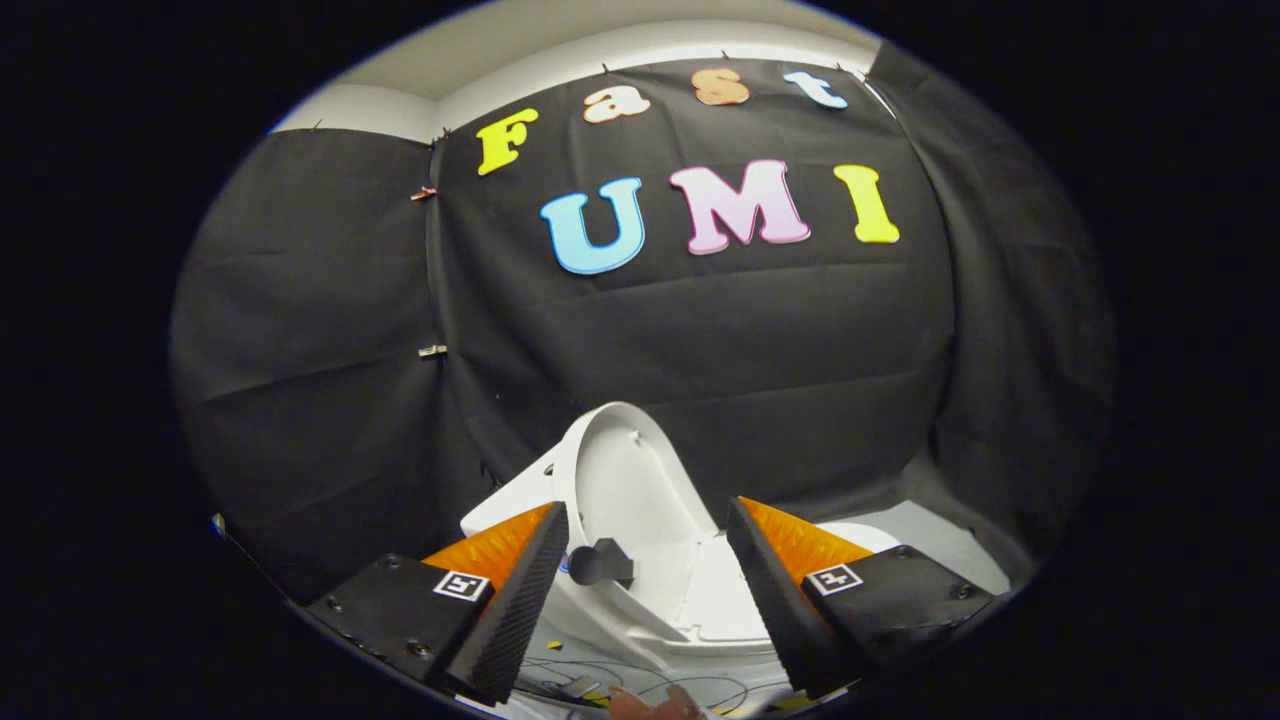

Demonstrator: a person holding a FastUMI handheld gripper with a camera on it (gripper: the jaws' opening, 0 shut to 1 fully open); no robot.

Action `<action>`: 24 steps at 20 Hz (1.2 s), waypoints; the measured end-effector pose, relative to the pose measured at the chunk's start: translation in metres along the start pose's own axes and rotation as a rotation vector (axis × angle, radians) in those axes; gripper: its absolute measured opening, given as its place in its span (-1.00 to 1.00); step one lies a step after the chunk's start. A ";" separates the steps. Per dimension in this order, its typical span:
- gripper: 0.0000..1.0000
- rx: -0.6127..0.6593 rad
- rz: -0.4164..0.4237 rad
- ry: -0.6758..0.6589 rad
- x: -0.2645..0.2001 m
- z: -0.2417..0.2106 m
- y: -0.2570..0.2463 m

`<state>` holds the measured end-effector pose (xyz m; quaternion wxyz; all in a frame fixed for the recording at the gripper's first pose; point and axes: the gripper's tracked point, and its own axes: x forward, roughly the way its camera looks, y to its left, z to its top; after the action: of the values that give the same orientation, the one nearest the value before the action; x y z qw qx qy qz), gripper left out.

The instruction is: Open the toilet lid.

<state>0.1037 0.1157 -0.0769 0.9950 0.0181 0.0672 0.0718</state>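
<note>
A white toilet lid (pixel 625 480) stands raised, nearly upright, just beyond my fingertips, its inner face turned toward me. Below it lies the white seat and bowl rim (pixel 715 600), showing between my two fingers. A small dark knob-like part (pixel 598 564) sits close to the left finger (pixel 520 590). My gripper (pixel 648 520) is open, fingers wide apart, with nothing pressed between them. The right finger (pixel 770 590) stands apart from the lid.
Black cloth (pixel 700 350) walls the booth behind and around the toilet. Thin cables (pixel 600 685) lie on the pale floor under the fingers. A part of a hand (pixel 655 705) shows beneath the gripper. A strip of pale floor (pixel 940 545) lies right of the toilet.
</note>
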 end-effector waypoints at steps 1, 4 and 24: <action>0.98 -0.020 -0.016 -0.021 -0.012 0.013 -0.006; 0.98 -0.055 -0.052 -0.090 -0.049 0.051 -0.021; 0.98 -0.080 -0.143 -0.214 -0.139 0.103 -0.070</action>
<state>-0.0090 0.0230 0.0405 0.9990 -0.0189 -0.0411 0.0008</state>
